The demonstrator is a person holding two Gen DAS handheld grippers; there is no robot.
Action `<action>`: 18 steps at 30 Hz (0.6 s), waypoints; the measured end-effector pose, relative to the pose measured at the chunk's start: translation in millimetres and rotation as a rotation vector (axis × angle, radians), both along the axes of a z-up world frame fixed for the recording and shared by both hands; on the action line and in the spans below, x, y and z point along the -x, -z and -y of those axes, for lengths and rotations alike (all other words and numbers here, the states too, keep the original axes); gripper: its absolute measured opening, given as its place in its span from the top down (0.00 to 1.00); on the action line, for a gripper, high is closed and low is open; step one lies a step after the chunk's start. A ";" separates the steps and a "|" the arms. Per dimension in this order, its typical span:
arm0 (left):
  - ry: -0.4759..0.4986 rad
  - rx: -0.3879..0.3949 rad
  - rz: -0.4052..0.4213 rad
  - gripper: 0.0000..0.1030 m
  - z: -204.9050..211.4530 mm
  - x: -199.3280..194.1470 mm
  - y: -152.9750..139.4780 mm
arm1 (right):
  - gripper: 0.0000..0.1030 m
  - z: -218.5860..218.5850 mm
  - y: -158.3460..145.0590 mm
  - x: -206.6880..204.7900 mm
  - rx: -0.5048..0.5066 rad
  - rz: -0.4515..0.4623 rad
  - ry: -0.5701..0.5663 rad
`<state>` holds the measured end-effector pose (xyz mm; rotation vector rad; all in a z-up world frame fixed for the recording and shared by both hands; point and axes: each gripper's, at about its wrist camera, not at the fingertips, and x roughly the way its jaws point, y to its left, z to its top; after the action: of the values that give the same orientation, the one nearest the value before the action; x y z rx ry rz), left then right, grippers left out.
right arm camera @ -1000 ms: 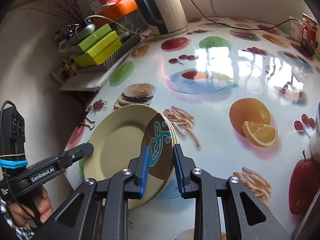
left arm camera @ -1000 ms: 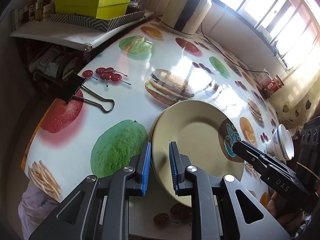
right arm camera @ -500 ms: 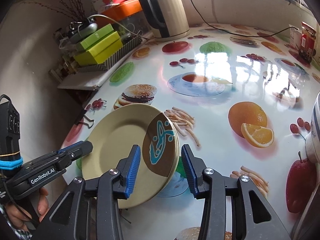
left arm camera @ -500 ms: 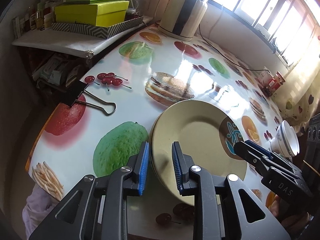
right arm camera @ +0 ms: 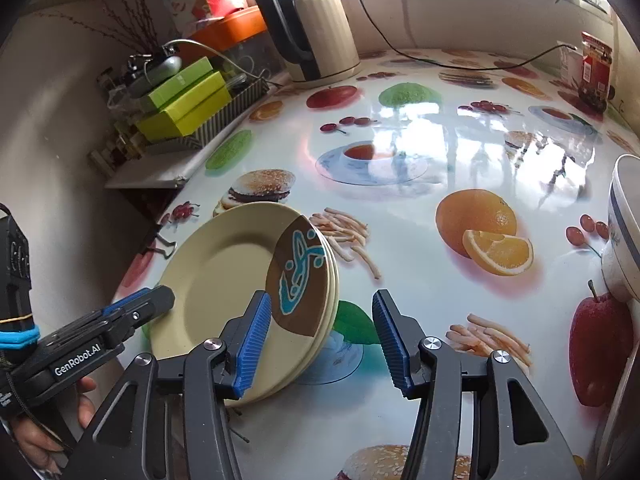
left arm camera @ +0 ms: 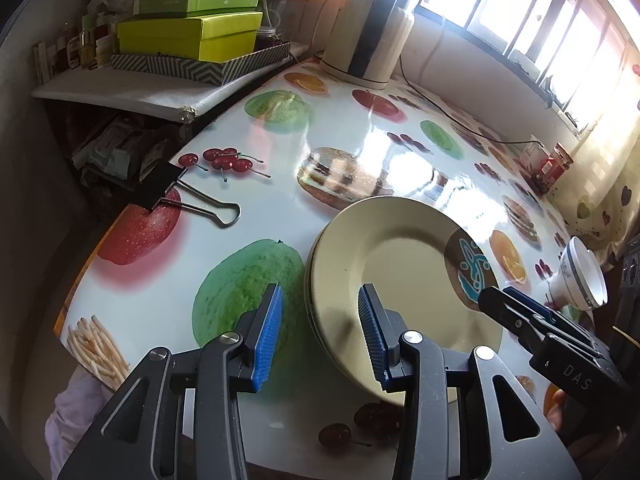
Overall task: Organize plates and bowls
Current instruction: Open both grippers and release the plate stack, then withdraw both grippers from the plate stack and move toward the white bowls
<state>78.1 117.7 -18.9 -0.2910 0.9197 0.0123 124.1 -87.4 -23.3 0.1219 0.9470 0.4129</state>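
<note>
Plates lie stacked on the fruit-printed table, cream-coloured, the top one bearing a brown patch with a blue figure. A second ago both grippers pinched opposite rims of this stack with their blue pads close together; now each pair has drawn apart and no pad presses the rim. The stack itself has kept its place on the table.

The left gripper points steeply down, its jaws opening: the stack's near-left rim sits in the gap, the right finger over the top plate's face, the left finger out over the printed green fruit. The right gripper is likewise tilted steeply down, jaws opening, with the brown-patched rim just inside its left finger and bare table ahead of its right finger. In the right wrist view the left gripper's tip reaches in from the left to the far rim of the stack, and a hand shows under it.

A white bowl with a blue band rests on its side beyond the right gripper, well right of the plates. A black binder clip lies far ahead-left of the left fingers.
</note>
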 end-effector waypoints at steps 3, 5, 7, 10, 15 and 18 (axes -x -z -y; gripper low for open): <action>0.001 -0.020 0.007 0.61 2.4 1.6 1.5 | 0.48 1.1 0.3 2.6 -0.004 0.007 0.002; 0.009 -0.025 0.010 0.61 4.6 2.3 2.3 | 0.48 1.3 -0.2 3.5 -0.007 0.011 0.000; 0.017 -0.035 0.016 0.61 6.7 3.0 2.7 | 0.48 0.0 -1.6 5.0 0.010 0.027 0.001; 0.027 -0.054 0.027 0.61 9.5 5.0 2.9 | 0.48 -2.0 -2.8 7.8 0.020 0.047 0.001; 0.050 -0.050 0.035 0.61 13.6 6.5 3.9 | 0.48 -5.9 -2.3 12.2 0.033 0.066 -0.007; 0.050 -0.048 0.038 0.61 13.8 6.4 4.0 | 0.47 -7.4 -1.4 13.8 0.034 0.070 -0.015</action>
<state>71.6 103.9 -22.8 -0.2229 0.8878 -0.0165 110.3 -80.0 -21.9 0.0693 0.8863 0.4122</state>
